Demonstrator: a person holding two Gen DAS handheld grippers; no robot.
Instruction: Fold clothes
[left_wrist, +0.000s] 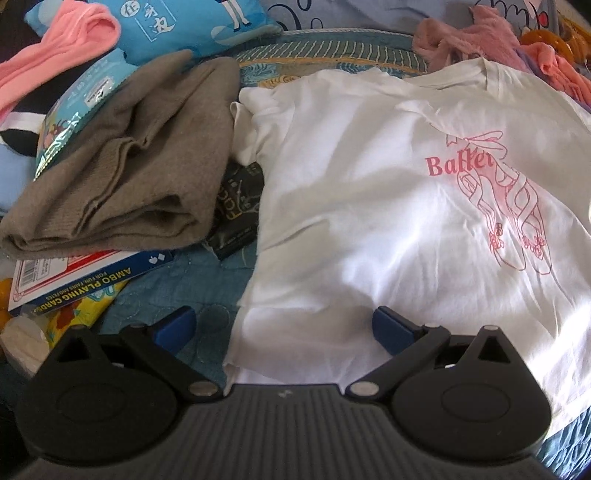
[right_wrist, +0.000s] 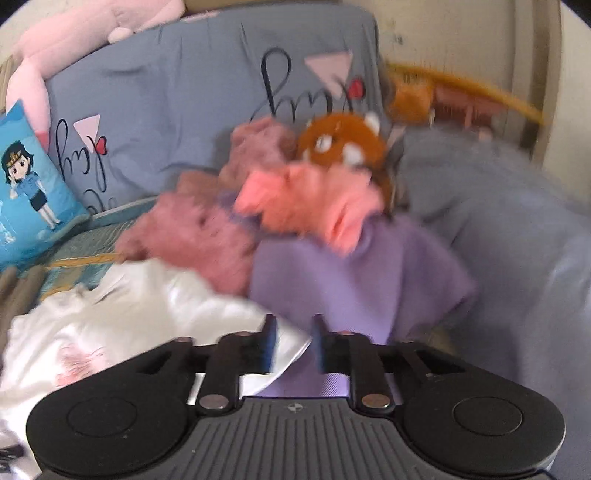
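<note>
A white T-shirt (left_wrist: 369, 206) of thin, smooth cotton lies spread flat and softly creased on a quilted teal bedspread (left_wrist: 177, 295), its front printed with pink line-drawn ballet shoes and the word "Ballet"; every place here is given from this shirt. The left gripper (left_wrist: 283, 325) hangs over the shirt's near hem with its 2 blue pads wide apart and nothing between them. Just left of the shirt sits a folded grey-brown knit garment (left_wrist: 122, 166), ribbed and slack; a glossy black packet (left_wrist: 238, 206) is wedged between the 2; a flat playing-card box (left_wrist: 85, 280) pokes out under the knit's near edge. Beyond the shirt's far right corner lie a fuzzy mauve garment (right_wrist: 199, 229), a salmon fleece piece (right_wrist: 310, 206) and a smooth lilac cloth (right_wrist: 354, 280). The right gripper (right_wrist: 293, 345), blurred, has its pads narrowly parted; a pointed white corner of the shirt lies between them, and I cannot tell whether they press it.
</note>
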